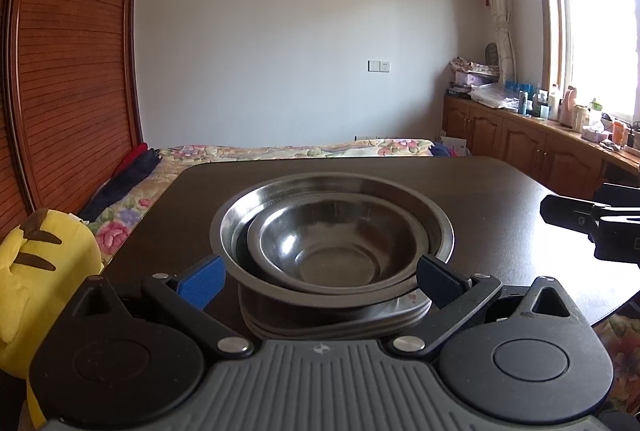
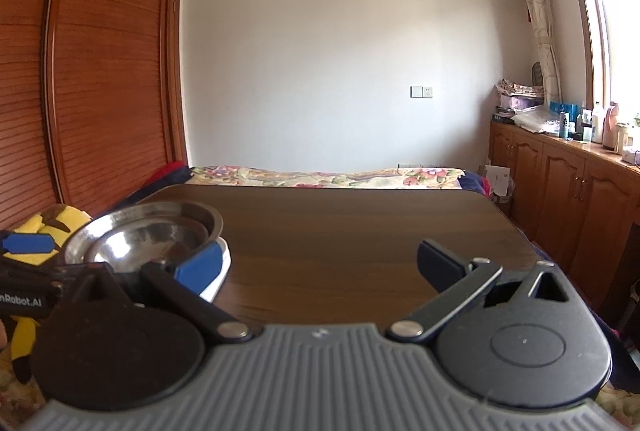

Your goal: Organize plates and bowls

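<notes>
We see our left gripper [image 1: 320, 281] and right gripper [image 2: 320, 267] built alike: ribbed grey body, black round housings, black link arms on silver screws, blue ribbed pads [image 1: 202, 281]. White lettering "nRobot.AI" marks the left gripper's black side.

My left gripper [image 1: 320, 281] stands wide open with both blue pads flanking the near rim of a large steel bowl [image 1: 400, 199], a smaller steel bowl [image 1: 332, 243] nested inside it, the stack resting on plates [image 1: 332, 319] on the dark table [image 1: 500, 199] ahead.
</notes>
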A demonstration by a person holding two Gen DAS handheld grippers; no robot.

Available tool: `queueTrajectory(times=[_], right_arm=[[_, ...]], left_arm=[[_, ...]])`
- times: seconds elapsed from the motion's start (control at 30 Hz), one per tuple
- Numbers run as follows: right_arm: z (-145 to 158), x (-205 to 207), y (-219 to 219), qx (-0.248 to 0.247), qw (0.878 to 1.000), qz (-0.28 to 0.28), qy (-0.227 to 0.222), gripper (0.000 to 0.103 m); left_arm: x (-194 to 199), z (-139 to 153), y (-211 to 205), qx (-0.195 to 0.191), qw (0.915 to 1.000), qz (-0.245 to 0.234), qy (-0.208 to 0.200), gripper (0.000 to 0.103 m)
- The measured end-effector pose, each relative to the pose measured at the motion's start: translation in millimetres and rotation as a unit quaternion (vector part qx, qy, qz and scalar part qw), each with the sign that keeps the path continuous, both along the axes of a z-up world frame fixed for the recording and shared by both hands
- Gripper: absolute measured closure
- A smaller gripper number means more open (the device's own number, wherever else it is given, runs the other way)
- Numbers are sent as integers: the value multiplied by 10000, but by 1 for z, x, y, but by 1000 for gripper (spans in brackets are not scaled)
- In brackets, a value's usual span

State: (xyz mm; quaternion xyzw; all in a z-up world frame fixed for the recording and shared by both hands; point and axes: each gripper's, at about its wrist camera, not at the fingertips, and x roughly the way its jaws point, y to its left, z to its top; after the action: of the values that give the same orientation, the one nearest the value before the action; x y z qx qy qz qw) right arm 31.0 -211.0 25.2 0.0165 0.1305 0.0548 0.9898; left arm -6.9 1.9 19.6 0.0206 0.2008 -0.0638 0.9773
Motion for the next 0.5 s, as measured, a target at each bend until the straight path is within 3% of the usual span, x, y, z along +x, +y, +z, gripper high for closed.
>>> queueTrajectory(times=[0.5], right_arm=[[-3,0,-5,75,9999,-25,70,0]], left_arm=[[-1,0,0,31,10000,42,-30,0]])
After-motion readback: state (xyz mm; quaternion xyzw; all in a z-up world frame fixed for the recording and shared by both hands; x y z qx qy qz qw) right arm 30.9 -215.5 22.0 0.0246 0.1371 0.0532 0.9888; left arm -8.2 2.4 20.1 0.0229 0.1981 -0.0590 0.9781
